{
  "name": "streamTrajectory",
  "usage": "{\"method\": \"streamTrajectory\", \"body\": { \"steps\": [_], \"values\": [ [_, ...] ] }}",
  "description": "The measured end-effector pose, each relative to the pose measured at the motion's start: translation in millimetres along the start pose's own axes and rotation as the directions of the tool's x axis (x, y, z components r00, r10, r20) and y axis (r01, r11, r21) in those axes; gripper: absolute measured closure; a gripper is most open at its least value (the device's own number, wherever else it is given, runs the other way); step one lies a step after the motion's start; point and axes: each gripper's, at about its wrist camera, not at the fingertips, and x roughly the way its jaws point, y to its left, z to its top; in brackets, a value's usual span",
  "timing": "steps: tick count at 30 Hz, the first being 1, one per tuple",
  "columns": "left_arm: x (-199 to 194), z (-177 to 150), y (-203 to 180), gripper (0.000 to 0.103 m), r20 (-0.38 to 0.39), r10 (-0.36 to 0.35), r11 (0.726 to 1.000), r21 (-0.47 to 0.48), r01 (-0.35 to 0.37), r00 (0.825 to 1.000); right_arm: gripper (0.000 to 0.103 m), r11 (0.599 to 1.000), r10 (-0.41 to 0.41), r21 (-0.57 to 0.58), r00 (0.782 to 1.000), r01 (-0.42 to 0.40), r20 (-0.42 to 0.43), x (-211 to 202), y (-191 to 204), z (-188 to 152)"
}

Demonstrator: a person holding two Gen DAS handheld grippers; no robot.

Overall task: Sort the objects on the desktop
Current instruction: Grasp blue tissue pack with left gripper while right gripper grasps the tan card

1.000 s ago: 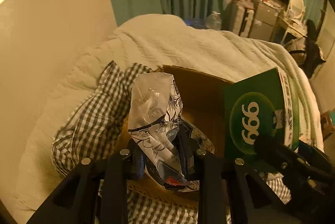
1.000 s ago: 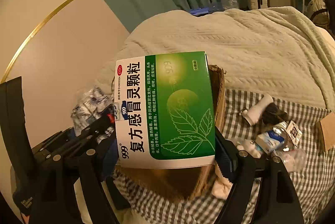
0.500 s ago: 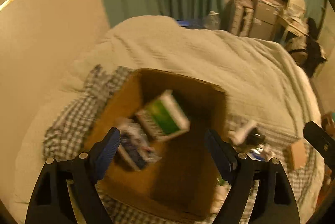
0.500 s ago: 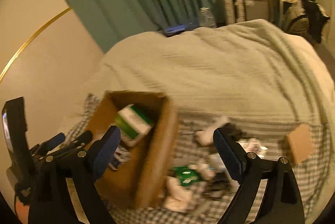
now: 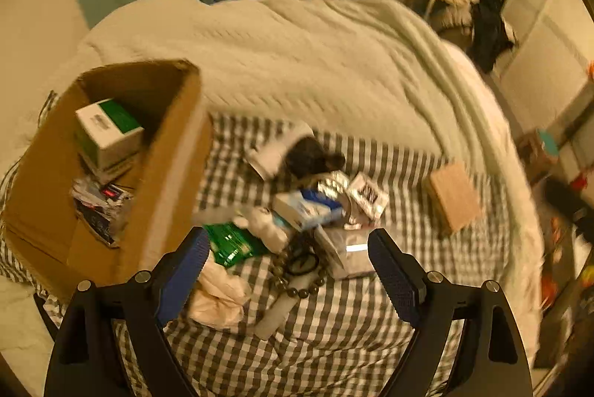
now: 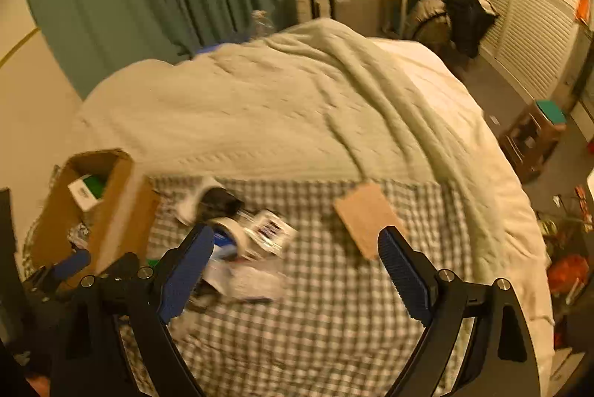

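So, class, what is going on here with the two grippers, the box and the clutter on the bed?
A person is sorting clutter from a checked cloth into a cardboard box. A green carton and a packet already lie in the box. The left gripper is opening, the right gripper is open, and both are empty above the pile left on the cloth.

The left tongs [image 5: 287, 259] point steeply down, jaws opening with nothing between them. The right tongs [image 6: 295, 258] tilt down too, jaws wide and empty.
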Motion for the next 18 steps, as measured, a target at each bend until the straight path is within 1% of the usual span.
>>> {"method": "streamTrajectory", "body": {
  "steps": [2, 5, 9, 12, 13, 15, 17, 18],
  "values": [
    [13, -7, -5, 0.013, -0.015, 0.038, 0.999, 0.023, -0.038, 0.999, 0.013, 0.999, -0.034, 0.005, 0.999, 0.034, -0.006, -1, -20, -4],
    [32, -13, -10, 0.013, -0.036, 0.093, 0.995, 0.049, -0.091, 0.995, 0.013, 0.998, -0.052, 0.023, 0.998, 0.053, -0.023, 4, -43, -11],
    [54, -15, -9, 0.013, -0.02, 0.138, 0.984, 0.116, -0.135, 0.99, 0.013, 0.998, -0.054, 0.036, 0.996, 0.056, -0.065, 23, -63, -19],
    [68, -13, -2, 0.013, -0.022, 0.145, 0.981, 0.136, -0.14, 0.989, 0.013, 0.999, -0.047, 0.008, 0.995, 0.048, -0.091, 40, -69, -24],
    [72, -12, 0, 0.013, -0.03, 0.143, 0.983, 0.124, -0.139, 0.989, 0.012, 0.999, -0.049, -0.012, 0.994, 0.048, -0.095, 44, -69, -25],
    [82, -9, 4, 0.013, -0.049, 0.117, 0.99, 0.084, -0.113, 0.992, 0.009, 0.996, -0.056, -0.071, 0.994, 0.049, -0.095, 56, -68, -26],
    [91, -7, 5, 0.013, -0.062, 0.092, 0.995, 0.049, -0.089, 0.994, 0.008, 0.991, -0.053, -0.131, 0.993, 0.039, -0.106, 72, -65, -28],
    [93, -7, 4, 0.013, -0.063, 0.084, 0.996, 0.046, -0.081, 0.994, 0.008, 0.988, -0.054, -0.151, 0.992, 0.036, -0.115, 81, -64, -29]
  ]
}}
